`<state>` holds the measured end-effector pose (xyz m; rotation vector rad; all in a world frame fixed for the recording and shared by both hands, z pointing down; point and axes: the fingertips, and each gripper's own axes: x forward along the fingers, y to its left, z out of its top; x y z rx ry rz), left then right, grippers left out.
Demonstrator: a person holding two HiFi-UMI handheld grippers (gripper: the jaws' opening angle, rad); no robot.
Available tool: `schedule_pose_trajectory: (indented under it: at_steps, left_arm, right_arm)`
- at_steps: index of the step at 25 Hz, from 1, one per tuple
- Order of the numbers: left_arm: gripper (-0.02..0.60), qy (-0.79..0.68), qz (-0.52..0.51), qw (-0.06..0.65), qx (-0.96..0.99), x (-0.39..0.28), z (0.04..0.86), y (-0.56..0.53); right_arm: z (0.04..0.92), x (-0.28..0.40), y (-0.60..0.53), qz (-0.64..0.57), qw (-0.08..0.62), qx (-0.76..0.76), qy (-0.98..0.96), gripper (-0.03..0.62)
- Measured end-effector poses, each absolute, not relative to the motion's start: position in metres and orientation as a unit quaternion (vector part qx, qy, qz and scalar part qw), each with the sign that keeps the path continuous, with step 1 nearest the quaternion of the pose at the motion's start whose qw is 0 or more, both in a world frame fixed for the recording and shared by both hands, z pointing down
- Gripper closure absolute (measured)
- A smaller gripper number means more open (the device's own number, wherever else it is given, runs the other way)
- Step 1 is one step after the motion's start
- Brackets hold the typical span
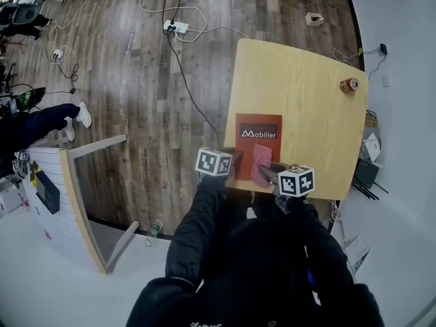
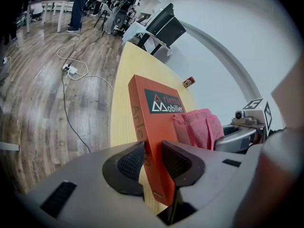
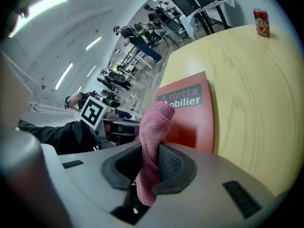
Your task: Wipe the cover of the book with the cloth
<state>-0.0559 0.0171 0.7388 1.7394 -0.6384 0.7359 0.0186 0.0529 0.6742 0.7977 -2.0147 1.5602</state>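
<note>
An orange-red book (image 1: 257, 135) with white lettering lies flat on the pale wood table (image 1: 306, 87), near its front edge. My left gripper (image 1: 234, 161) is shut on the book's (image 2: 152, 113) near left edge, the jaws clamping its spine side. A pink cloth (image 1: 261, 165) rests on the lower right of the cover, and my right gripper (image 1: 270, 175) is shut on it. In the right gripper view the cloth (image 3: 153, 141) stands folded between the pads, over the book (image 3: 190, 113). In the left gripper view the pink cloth (image 2: 199, 127) lies bunched on the cover.
A red drink can (image 1: 349, 85) stands at the table's far right corner. A white power strip (image 1: 175, 26) and cables lie on the wood floor to the left. A white board panel (image 1: 61, 203) stands at the lower left. Black chairs and people show far off.
</note>
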Motion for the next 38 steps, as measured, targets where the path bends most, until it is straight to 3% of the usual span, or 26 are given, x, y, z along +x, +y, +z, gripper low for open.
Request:
schedule_pose_trajectory:
  at_steps: [13,38]
  left_arm:
    - [0.453,-0.265,0.308,0.545,0.734,-0.056,0.741,0.016]
    - [0.451,-0.274,0.307,0.543,0.732,-0.057,0.740,0.017]
  right_arm:
    - [0.706,-0.043,0.080,0.609,0.231,0.248,-0.717,0.516]
    - [0.719,0.038,0.083,0.585,0.269,0.296,-0.706,0.516]
